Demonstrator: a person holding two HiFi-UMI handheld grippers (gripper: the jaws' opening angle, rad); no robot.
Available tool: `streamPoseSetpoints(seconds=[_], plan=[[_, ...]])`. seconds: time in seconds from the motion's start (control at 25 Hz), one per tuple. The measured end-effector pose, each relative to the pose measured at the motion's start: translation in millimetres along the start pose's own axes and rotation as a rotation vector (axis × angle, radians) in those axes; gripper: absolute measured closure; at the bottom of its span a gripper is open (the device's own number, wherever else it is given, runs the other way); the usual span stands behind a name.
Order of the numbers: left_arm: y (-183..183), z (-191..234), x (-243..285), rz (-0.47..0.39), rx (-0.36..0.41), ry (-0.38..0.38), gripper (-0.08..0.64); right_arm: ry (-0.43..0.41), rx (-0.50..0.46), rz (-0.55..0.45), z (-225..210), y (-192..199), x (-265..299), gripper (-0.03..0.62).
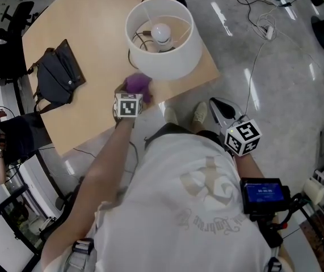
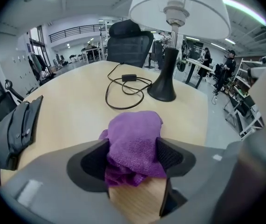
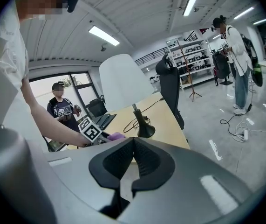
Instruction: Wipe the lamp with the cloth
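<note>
Jaws of left gripper (image 2: 133, 154) spread wide, purple cloth (image 2: 135, 134) lying loose between them on table (image 2: 72, 111) near lamp (image 2: 179, 13); right gripper (image 3: 133, 148) clenched, empty, beyond table edge

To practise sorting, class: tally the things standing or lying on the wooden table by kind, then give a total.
lamp, with its cord: 1
purple cloth: 1
black bag: 1
Total: 3 on the table
</note>
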State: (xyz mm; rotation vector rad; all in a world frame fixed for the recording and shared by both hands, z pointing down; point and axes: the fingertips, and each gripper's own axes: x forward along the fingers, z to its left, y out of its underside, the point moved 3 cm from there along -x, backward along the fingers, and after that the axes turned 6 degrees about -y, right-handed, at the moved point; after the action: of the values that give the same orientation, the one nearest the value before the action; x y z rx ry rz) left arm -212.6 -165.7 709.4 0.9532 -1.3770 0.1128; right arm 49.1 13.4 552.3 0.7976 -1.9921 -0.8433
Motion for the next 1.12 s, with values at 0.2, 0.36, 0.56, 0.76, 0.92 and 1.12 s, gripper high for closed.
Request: streamPoseSetpoints(seconds=[0.2, 0.36, 0.56, 0.76, 0.92, 1.12], plan=[[-0.5, 1.2, 5.0, 0.005, 0.007, 0.045, 0.273, 0.0, -0.002, 0.012, -0.4, 1.8, -0.1, 0.58], [1.8, 9.9, 9.3, 0.034, -0.018, 0.049, 0.359, -0.003, -0.014, 0.012, -1.3, 6.0, 7.9, 0.58], [0.7, 23.0, 5.2, 0.034, -0.115, 0.073, 0.394, -0.014, -0.021, 0.017, 2.2, 0.0, 23.6, 0.58], [-9.2, 8.2, -20.0, -0.055, -0.115, 0.106, 0.399, -0.004, -0.034, 0.008, 5.3, -7.7, 13.5, 0.58], [-26.0, -5.5, -43.3, -0.2, -0.167, 0.201, 0.399, -0.005, -0.044, 0.0, 6.6, -13.9, 14.5, 0.58], [-40.7, -16.9, -78.5, -0.325, -0.206, 0.244, 0.399, -0.008, -0.056, -0.002, 11.6, -15.8, 16.1, 0.58]])
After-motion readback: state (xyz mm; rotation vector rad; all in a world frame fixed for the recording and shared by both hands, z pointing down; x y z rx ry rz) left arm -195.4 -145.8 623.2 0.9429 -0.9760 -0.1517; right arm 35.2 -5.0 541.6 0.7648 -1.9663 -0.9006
